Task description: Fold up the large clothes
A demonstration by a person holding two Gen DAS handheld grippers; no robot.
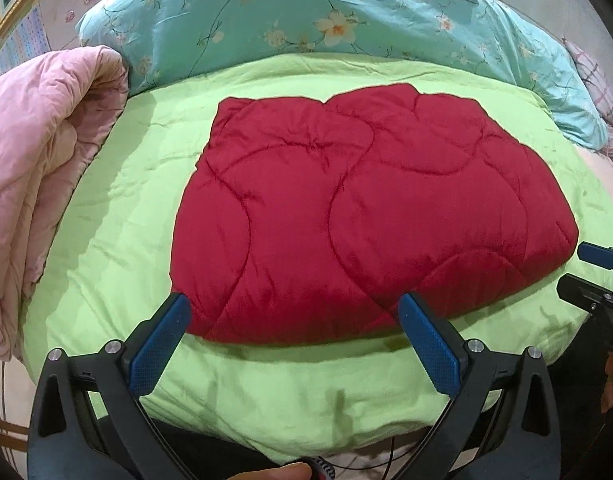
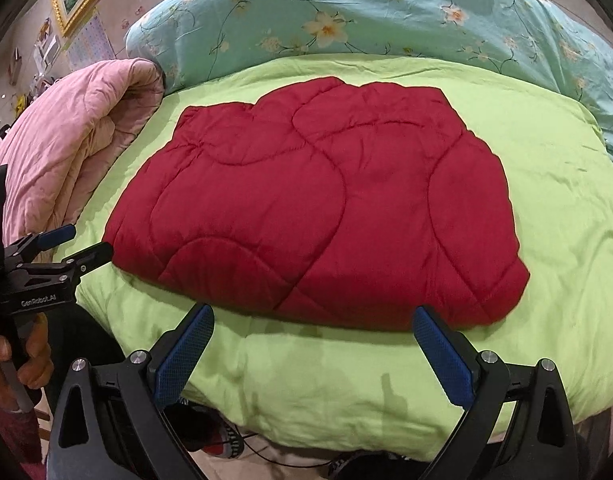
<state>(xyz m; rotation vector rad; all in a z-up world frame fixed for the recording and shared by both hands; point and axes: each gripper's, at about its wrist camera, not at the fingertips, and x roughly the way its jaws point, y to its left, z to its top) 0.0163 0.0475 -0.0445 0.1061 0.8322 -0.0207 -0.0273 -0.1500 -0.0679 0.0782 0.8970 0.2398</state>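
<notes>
A red quilted garment (image 1: 358,208) lies folded into a flat rectangle on the lime-green cover (image 1: 118,208); it also shows in the right wrist view (image 2: 318,204). My left gripper (image 1: 294,308) is open and empty, its blue pads just short of the garment's near edge. My right gripper (image 2: 312,320) is open and empty, also just short of the near edge. The right gripper shows at the right edge of the left wrist view (image 1: 586,268), and the left gripper shows at the left of the right wrist view (image 2: 82,242), beside the garment's corner.
A folded pink quilt (image 1: 38,160) lies at the left of the bed. A teal floral quilt (image 1: 306,12) lies along the far side. The lime-green cover (image 2: 566,200) ends at the near bed edge; cables and shoes (image 2: 222,444) lie on the floor below.
</notes>
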